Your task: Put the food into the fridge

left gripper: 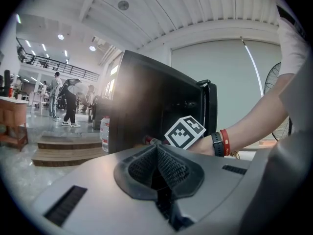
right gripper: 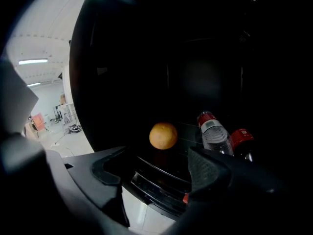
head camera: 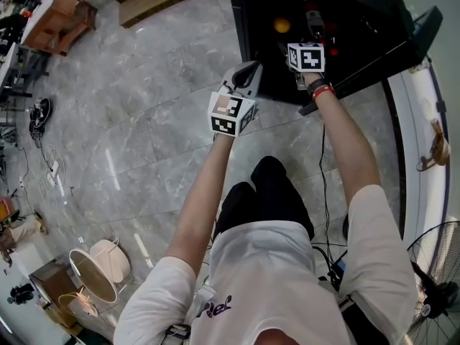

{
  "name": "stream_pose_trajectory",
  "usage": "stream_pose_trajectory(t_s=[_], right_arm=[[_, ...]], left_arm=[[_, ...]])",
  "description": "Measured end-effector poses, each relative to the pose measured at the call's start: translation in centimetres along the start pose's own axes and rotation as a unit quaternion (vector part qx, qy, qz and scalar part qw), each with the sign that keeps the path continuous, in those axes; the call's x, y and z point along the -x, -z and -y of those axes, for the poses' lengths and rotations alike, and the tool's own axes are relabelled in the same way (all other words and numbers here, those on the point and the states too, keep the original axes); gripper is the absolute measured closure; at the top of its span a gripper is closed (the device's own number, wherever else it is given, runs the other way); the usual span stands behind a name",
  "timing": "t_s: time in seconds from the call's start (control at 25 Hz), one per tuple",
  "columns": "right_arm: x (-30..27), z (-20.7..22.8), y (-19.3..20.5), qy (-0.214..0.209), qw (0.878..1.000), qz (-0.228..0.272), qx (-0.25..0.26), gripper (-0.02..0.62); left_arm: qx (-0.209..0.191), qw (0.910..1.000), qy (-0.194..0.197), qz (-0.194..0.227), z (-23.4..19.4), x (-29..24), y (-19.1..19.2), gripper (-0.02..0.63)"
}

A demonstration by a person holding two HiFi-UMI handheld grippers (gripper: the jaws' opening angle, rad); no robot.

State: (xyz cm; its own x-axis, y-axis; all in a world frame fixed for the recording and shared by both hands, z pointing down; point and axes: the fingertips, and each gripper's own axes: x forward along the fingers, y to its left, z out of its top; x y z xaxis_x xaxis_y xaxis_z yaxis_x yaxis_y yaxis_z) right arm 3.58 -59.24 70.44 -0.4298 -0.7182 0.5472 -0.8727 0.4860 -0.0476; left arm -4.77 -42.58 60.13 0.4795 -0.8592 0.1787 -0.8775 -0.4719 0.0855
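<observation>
Round orange fruit (right gripper: 163, 135) sits on a dark shelf (right gripper: 161, 179) inside the black fridge (head camera: 366, 27), beside two red-capped clear plastic bottles (right gripper: 215, 131).

Right gripper (right gripper: 155, 169): jaws wide, empty, fruit beyond them.

Left gripper (left gripper: 157, 168): jaws together, nothing held.

Judgement: placement looks done. Back out straight, clear of the shelf's front edge and the bottles.

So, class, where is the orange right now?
In the right gripper view the orange sits inside the dark fridge, just left of two red-capped bottles.
</observation>
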Motion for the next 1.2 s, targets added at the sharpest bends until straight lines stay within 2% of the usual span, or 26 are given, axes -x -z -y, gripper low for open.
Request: stream_pose_trajectory(t_s=[0.48, 0.88, 1.2], right_arm=[[7.1, 0.0, -0.1, 0.005, 1.0, -0.006, -0.001, 0.219], [15.2, 0.4, -0.9, 0.024, 0.999, -0.008, -0.025, 0.227], [21.0, -1.8, -0.6, 0.021, 0.999, -0.018, -0.034, 0.255]], left_arm=[[0.019, 0.9997, 0.013, -0.002, 3.8, 2.6, -3.5, 0.588], [0.032, 0.9985, 0.033, -0.029, 7.0, 5.4, -6.3, 0.588], [0.033, 0.9975, 0.044, -0.044, 8.6, 8.3, -7.7, 0.588]])
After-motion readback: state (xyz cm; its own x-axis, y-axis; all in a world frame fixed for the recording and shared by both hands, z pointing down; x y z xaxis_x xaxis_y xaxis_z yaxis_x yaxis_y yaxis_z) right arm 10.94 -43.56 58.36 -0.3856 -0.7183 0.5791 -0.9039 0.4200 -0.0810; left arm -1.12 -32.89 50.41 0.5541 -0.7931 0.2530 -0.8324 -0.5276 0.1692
